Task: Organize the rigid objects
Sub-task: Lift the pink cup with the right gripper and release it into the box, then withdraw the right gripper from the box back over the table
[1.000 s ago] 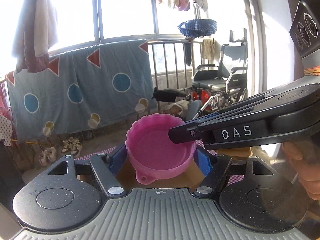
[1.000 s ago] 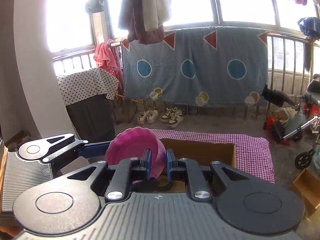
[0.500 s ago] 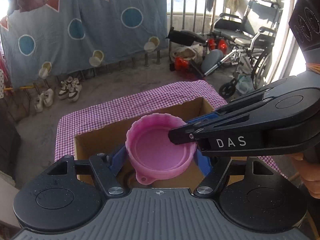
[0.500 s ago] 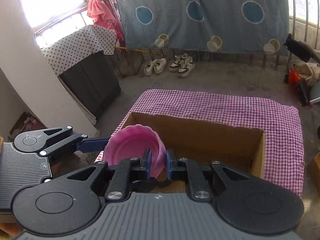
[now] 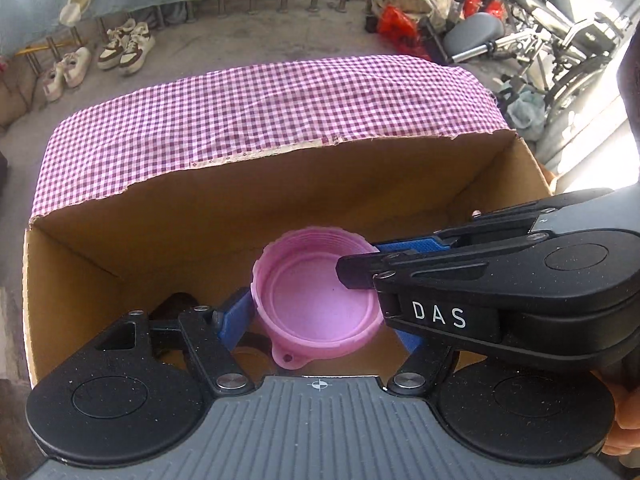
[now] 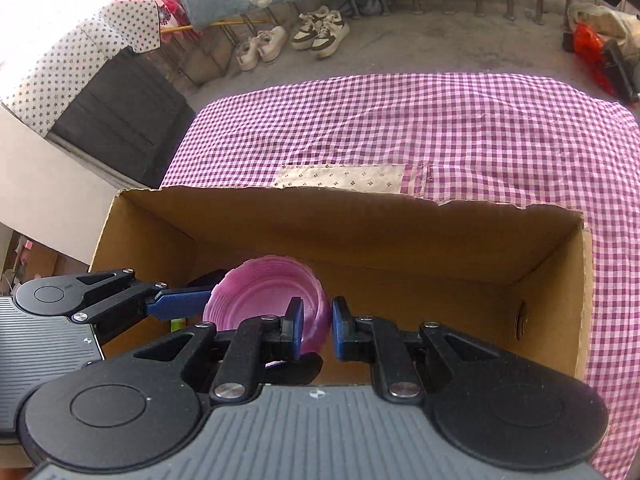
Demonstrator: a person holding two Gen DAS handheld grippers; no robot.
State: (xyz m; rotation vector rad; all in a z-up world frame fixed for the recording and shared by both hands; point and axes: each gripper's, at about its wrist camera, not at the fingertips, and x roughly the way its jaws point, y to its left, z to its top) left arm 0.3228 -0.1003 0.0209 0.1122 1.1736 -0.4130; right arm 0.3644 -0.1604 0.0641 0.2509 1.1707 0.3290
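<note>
A pink plastic bowl (image 5: 316, 300) hangs low in the middle of the frame inside an open cardboard box (image 5: 248, 216), held from both sides. The left gripper (image 5: 316, 312) has its blue fingers (image 5: 236, 316) clamped across the bowl's width, and the right gripper (image 6: 314, 328) pinches its rim. Purple checked cloth (image 6: 400, 128) covers the bench behind the box; sneakers (image 6: 316, 32) line the floor at the top, and a wheelchair (image 5: 560, 12) stands upper right in the left view.

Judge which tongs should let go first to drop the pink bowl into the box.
Probably right: the right tongs only pinch the bowl's rim, while the left tongs straddle its whole body above the box.
</note>
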